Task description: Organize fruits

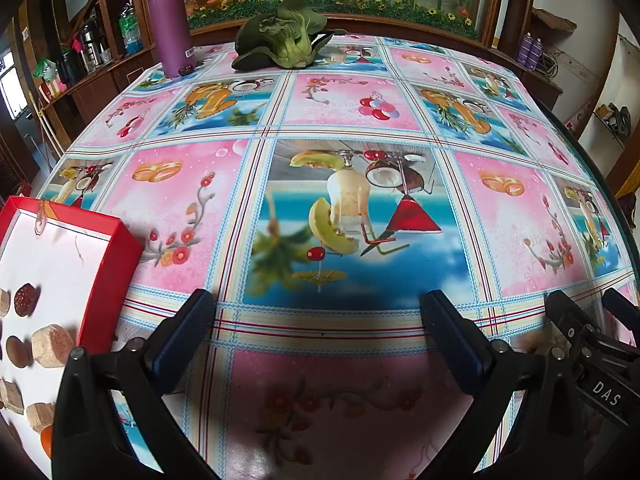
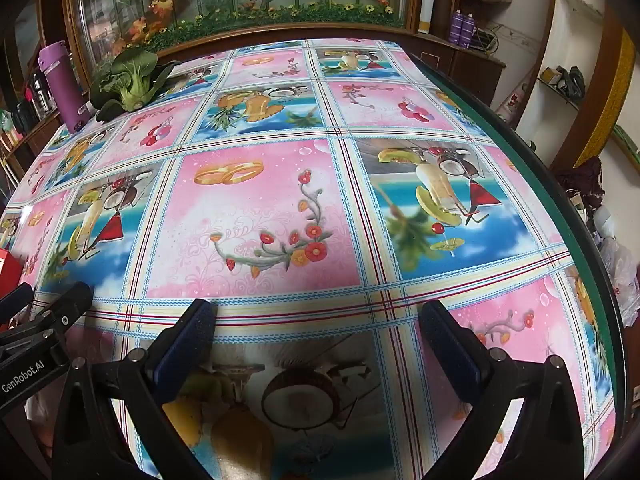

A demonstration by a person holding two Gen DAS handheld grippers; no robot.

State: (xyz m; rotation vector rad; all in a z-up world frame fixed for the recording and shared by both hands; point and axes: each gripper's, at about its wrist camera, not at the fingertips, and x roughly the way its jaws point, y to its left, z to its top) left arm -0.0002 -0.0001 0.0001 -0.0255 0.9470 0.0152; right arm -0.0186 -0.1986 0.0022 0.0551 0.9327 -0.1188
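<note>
The left gripper point(image 1: 318, 304) is held with its jaws spread wide and nothing between them, above a printed tablecloth point(image 1: 344, 120). The right gripper point(image 2: 318, 312) is likewise held wide and empty over the same cloth. Each tool is seen at the edge of the other's view, just beside it. To the left of the left gripper, a red box point(image 1: 108, 264) with a white inside is lying on the table, and small round and blocky pieces point(image 1: 52, 346) in brown, tan and dark red are set out in it, with 1 orange piece point(image 1: 47, 438) at the bottom edge. At the far side of the table, a leafy green vegetable point(image 1: 280, 38) is lying beside an upright purple flask point(image 1: 168, 20).
</note>
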